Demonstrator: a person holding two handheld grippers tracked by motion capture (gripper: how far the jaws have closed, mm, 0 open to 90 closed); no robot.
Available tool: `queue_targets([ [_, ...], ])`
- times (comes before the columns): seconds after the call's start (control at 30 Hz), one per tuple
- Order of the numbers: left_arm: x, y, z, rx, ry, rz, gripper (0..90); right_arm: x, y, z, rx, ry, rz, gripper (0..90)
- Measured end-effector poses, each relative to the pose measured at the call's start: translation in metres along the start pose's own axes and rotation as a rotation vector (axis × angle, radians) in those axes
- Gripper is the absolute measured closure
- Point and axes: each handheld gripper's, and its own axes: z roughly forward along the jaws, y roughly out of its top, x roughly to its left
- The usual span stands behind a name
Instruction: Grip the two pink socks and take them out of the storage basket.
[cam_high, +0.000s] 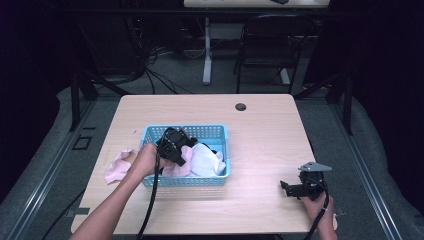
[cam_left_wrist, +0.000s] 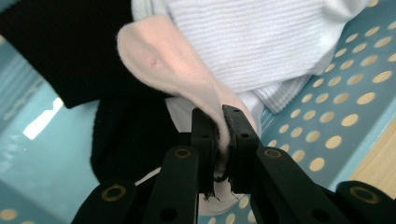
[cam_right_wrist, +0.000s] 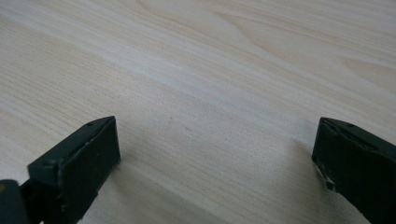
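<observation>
A light blue perforated basket stands left of the table's middle and holds several socks. In the left gripper view a pale pink sock lies over a black sock, with a white ribbed sock beside it. My left gripper is shut on the pink sock, whose edge is pinched between the pads. In the high view my left gripper reaches down into the basket beside the white sock. My right gripper rests low over the table at the front right; its jaws stand open with nothing between them.
Another pink sock lies on the wooden table just left of the basket. A cable hole sits near the far edge. A black chair stands beyond the table. The basket floor shows rows of round holes.
</observation>
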Motion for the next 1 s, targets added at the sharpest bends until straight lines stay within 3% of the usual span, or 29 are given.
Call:
queue_targets([
  [0.4, 0.005, 0.003, -0.033, -0.037, 0.035, 0.004, 83.4, 0.0, 0.0, 0.0, -0.001, -0.002, 0.002, 0.4],
  [1.0, 0.007, 0.007, -0.054, -0.037, 0.048, 0.013, 83.1, 0.0, 0.0, 0.0, 0.0, 0.0, 0.001, 0.4],
])
